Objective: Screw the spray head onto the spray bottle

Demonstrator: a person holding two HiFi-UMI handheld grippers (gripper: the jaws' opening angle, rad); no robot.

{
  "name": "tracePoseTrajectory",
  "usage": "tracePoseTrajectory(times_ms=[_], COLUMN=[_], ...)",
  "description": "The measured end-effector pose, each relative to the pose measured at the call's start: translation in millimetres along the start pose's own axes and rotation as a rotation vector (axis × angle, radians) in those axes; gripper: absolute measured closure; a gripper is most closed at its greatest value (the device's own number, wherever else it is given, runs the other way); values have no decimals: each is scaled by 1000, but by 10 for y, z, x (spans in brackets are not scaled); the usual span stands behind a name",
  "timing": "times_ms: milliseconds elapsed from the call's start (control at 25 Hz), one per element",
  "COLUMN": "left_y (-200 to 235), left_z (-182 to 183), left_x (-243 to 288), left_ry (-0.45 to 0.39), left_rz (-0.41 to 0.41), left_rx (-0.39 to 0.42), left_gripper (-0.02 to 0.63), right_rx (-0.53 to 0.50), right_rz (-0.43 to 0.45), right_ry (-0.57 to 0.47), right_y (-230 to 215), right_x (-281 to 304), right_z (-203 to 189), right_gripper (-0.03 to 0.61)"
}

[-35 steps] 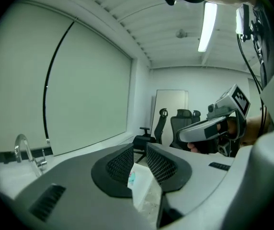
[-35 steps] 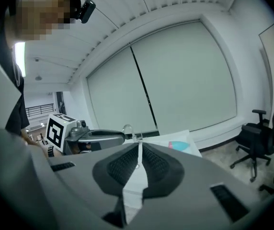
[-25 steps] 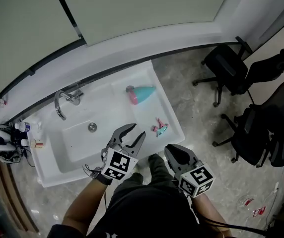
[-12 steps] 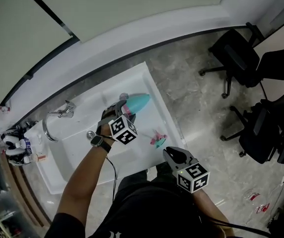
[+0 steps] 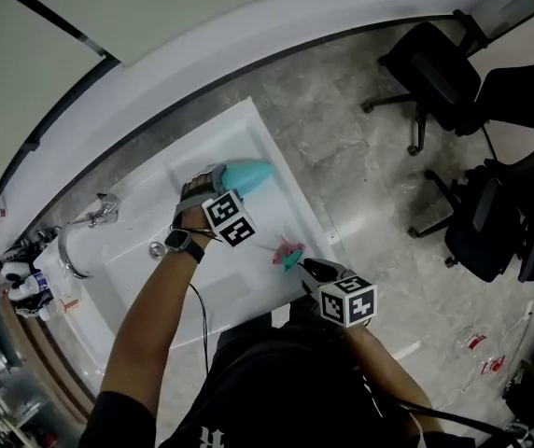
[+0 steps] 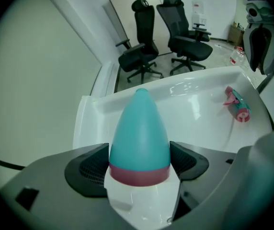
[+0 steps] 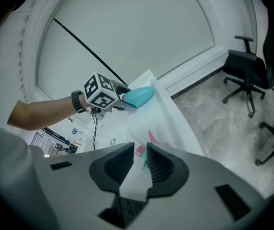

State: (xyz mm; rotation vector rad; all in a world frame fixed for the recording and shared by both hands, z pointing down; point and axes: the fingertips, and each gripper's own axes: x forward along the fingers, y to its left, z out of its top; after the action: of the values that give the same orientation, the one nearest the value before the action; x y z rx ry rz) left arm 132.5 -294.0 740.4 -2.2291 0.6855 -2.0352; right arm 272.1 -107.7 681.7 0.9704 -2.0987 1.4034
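While jaws have just been opening, the left gripper (image 5: 206, 183) wide around the light, slick-looking spray bottle (image 6: 139, 128) and the right gripper (image 5: 309, 267) narrow and empty, the bottle's broad end by the pink band (image 6: 139, 174) seems the surest hold.

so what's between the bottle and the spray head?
Only bare white sink top, shown in the left gripper view. The left gripper, jaws just opened wider, straddles the bottle; the spray head lies to its right.

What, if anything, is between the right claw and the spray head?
Nothing visible. The spray head lies on the bare white counter just ahead of the right claw. The claw's jaws have just been opening a little, with nothing between them yet. The bottle lies well off to the side.
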Motion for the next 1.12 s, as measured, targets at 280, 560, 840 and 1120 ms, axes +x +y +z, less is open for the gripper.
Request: tracePoseTrajectory(times_ms=[280, 560, 840, 1120], left_y=[-9, 17, -154, -293], left_z=[-17, -6, -212, -300], left_x=[218, 223, 106, 29], left_ry=[29, -62, -63, -60], left_rz=[-13, -39, -60, 20], left_rx=[72, 72, 58, 143], left_gripper=[202, 196, 195, 195], right_rx=[158, 314, 487, 504], right_rz=[-19, -74, -210, -349], right_ry=[82, 117, 182, 290], right_y=[-179, -250, -423, -516], right_x=[241, 414, 555, 623], right_z=[-182, -284, -423, -425], right_gripper=[497, 453, 423, 408])
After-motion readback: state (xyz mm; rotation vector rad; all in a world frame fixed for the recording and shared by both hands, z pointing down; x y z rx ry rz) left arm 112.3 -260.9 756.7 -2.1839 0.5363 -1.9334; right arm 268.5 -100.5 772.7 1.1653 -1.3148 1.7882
